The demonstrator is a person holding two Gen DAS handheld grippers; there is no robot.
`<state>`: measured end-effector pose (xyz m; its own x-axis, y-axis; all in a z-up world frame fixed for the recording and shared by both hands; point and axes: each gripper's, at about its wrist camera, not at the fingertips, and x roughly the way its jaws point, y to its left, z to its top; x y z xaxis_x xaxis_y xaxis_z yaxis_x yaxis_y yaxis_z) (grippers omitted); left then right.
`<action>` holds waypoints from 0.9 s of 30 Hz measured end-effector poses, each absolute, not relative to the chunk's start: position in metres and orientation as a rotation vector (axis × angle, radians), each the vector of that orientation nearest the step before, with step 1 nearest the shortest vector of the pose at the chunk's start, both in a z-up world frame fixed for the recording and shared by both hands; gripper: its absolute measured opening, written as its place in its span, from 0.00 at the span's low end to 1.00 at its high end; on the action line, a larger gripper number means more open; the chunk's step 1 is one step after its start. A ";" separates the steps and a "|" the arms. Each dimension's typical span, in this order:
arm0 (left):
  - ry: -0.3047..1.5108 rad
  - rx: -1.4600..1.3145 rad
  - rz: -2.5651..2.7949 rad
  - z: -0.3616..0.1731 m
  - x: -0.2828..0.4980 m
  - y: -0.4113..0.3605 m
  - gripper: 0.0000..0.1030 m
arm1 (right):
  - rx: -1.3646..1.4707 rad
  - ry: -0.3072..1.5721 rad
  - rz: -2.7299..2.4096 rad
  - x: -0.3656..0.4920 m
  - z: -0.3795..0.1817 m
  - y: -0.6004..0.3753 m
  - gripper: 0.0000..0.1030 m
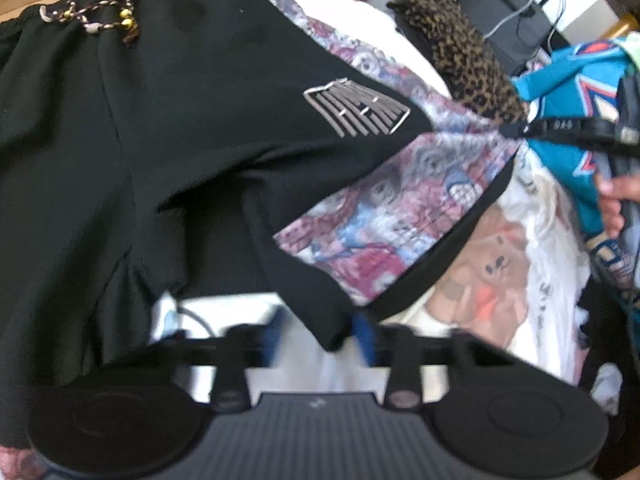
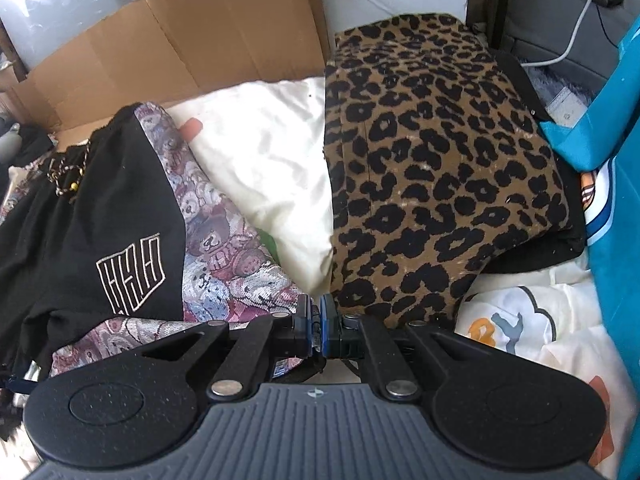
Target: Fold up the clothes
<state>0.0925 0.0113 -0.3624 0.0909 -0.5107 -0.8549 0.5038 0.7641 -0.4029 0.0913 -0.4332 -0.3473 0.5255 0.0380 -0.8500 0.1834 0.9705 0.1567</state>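
On the bed, black shorts (image 1: pixel 200 120) spread out, R corner pinched, L hem corner not yet gripped.

L wrist view: L gripper (image 1: pixel 320 336) at 6 o'clock, jaws apart w/ the shorts' black hem corner hanging between them, pads not pressing it. R gripper (image 1: pixel 516 130) at 2 o'clock, jaws clenched on the tip of the bear-print side panel (image 1: pixel 360 220), fabric drawn taut to it. R wrist view: R gripper (image 2: pixel 318 324) at 6 o'clock, shorts at 9 o'clock, leopard-print garment (image 2: pixel 420 180) folded at 1 o'clock, just beside the jaws.
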 end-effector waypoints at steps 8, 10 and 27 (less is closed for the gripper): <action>1.224 0.013 -0.857 -0.323 0.076 0.022 0.03 | 0.250 1.015 -0.076 0.090 -0.339 -0.433 0.02; 1.220 0.011 -0.873 -0.314 0.072 0.027 0.03 | 0.254 1.009 -0.076 0.090 -0.334 -0.432 0.02; 1.179 0.057 -1.049 -0.269 0.040 0.023 0.03 | 0.248 0.979 -0.066 0.087 -0.295 -0.419 0.02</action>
<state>0.0395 0.0227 -0.2691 -0.0070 -0.6373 -0.7706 0.6918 0.5534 -0.4639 0.0871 -0.4190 -0.2953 0.5579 0.0564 -0.8280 0.1662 0.9699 0.1781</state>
